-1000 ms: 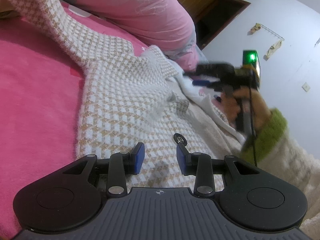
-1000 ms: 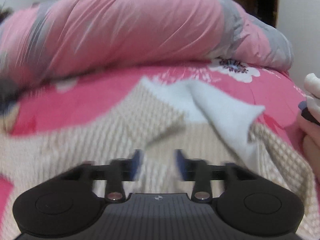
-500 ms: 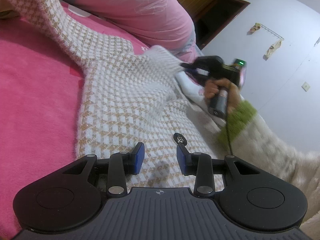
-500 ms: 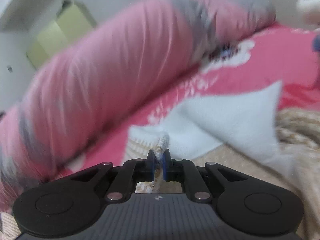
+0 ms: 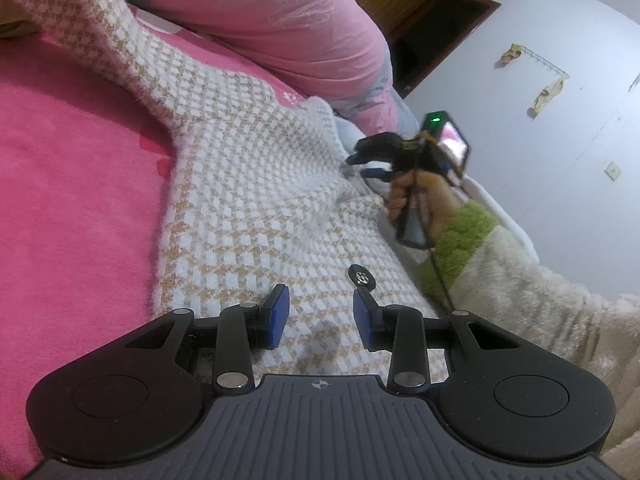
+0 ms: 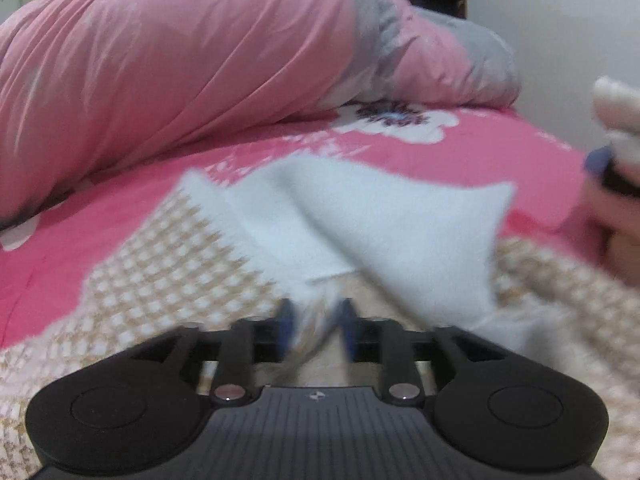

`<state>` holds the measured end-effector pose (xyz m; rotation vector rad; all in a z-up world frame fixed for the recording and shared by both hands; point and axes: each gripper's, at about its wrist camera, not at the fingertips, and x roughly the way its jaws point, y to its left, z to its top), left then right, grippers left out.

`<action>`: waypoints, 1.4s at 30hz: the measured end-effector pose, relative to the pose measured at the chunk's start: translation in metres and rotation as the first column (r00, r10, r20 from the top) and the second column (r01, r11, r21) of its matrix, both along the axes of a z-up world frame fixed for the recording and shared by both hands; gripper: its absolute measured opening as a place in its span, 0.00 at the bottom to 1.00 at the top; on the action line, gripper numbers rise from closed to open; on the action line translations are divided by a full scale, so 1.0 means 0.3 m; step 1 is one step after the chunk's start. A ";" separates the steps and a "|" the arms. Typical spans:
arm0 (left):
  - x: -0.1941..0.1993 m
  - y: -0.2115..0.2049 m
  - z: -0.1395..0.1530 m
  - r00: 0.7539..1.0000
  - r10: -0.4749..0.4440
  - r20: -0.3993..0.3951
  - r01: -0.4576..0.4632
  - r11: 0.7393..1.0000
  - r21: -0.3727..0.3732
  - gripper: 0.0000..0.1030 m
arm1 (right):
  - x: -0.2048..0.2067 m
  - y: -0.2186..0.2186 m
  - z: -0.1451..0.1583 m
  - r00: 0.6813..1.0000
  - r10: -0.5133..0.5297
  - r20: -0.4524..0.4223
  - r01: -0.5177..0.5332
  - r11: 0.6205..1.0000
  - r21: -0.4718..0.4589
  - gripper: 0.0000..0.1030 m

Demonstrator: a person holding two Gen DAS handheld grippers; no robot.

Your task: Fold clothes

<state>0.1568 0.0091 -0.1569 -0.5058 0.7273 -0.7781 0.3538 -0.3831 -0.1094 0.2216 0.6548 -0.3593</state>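
left wrist view gives me the clearest look: my left gripper point(image 5: 319, 316) hovers low over the checked beige-and-white sweater point(image 5: 256, 184), jaws partly apart with nothing between the blue pads; the knit shows plainly in the gap; a small dark button point(image 5: 361, 278) lies on the sweater just beyond the right-hand pad; the sweater is spread across the pink bedspread point(image 5: 68, 184), one sleeve running off toward the far left corner of the bed and cut by the frame edge; a rolled pink quilt point(image 5: 280, 12) lies along the far edge of the bed; further off, the right gripper point(image 5: 366, 162) sits at the sweater's white collar point(image 5: 340, 136), held by a hand point(image 5: 420, 196) in a green-cuffed fleecy sleeve point(image 5: 520, 280); its fingertips are too small and dark here for me to read; right wrist view is smeared by motion blur; the right gripper's jaws are opening, a tuft of the collar's edge is between the blurred pads, and i cannot tell whether they touch it; the near hem is hidden under both gripper bodies; at the right edge a blurred hand is only partly in frame.
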 end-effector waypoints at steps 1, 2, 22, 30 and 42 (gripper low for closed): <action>0.000 0.000 0.000 1.000 0.000 0.000 0.000 1.000 0.001 0.34 | -0.012 -0.018 0.021 1.000 -0.012 0.025 0.012 1.000 0.008 0.36; 0.000 0.000 0.000 1.000 0.000 0.000 0.000 1.000 0.001 0.34 | -0.026 -0.026 0.051 0.998 -0.015 0.057 0.014 1.000 0.016 0.36; 0.002 -0.003 0.001 1.000 -0.002 -0.001 0.002 1.000 0.005 0.34 | 0.273 0.238 0.036 0.945 0.303 -0.120 -0.307 0.952 -0.016 0.33; 0.003 -0.003 0.001 1.000 -0.003 -0.002 0.003 1.000 0.006 0.34 | 0.402 0.245 0.121 0.964 0.241 -0.112 -0.238 0.971 0.039 0.42; 0.000 0.004 0.000 1.000 -0.004 -0.004 0.004 1.000 0.000 0.34 | 0.239 0.107 0.096 0.984 0.177 0.011 -0.176 0.970 0.170 0.41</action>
